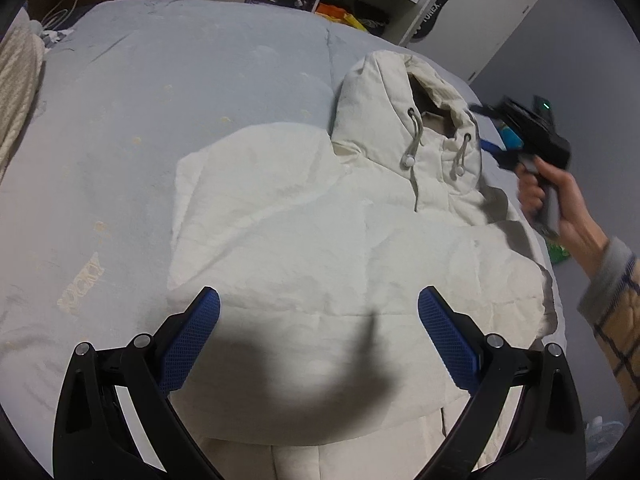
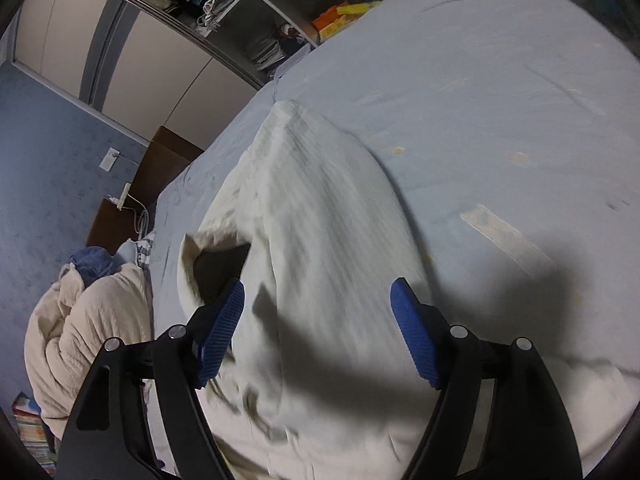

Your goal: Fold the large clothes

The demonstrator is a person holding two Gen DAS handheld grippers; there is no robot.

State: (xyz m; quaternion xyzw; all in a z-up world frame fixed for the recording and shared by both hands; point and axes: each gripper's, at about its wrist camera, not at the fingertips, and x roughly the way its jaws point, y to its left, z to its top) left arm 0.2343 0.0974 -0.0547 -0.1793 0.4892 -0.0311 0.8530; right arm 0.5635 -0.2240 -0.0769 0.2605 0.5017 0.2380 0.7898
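While my left gripper (image 1: 319, 312) hangs above the white hooded jacket (image 1: 320, 216), its two blue pads (image 1: 192, 344) stand spread wide with nothing between them; they touch no cloth that I can see, and only their shadow falls on the fabric below. The jacket lies flat on the pale blue bedcover (image 1: 160, 100), its body spread under and ahead of this gripper, with one sleeve folded across the chest. Its hood (image 1: 404, 92) lies at the far end from the left gripper, drawcords (image 1: 414, 136) trailing down toward the chest.

Beyond the hood's right side, my right hand (image 1: 548, 196) holds the right gripper (image 1: 484, 128); in the left wrist view it is blurred, close beside the hood's edge, and I cannot tell whether it touches. From its own camera, the right gripper (image 2: 318, 292) is also released, its fingers (image 2: 412, 332) wide apart and holding nothing. The jacket (image 2: 320, 220) fills the space under and ahead of it, with the dark hood opening (image 2: 218, 264) just beside the left finger. The fabric is streaked with blur there, so contact stays uncertain.

Off the jacket's far side, at the bed's edge, a cream blanket (image 2: 80, 320) lies heaped.
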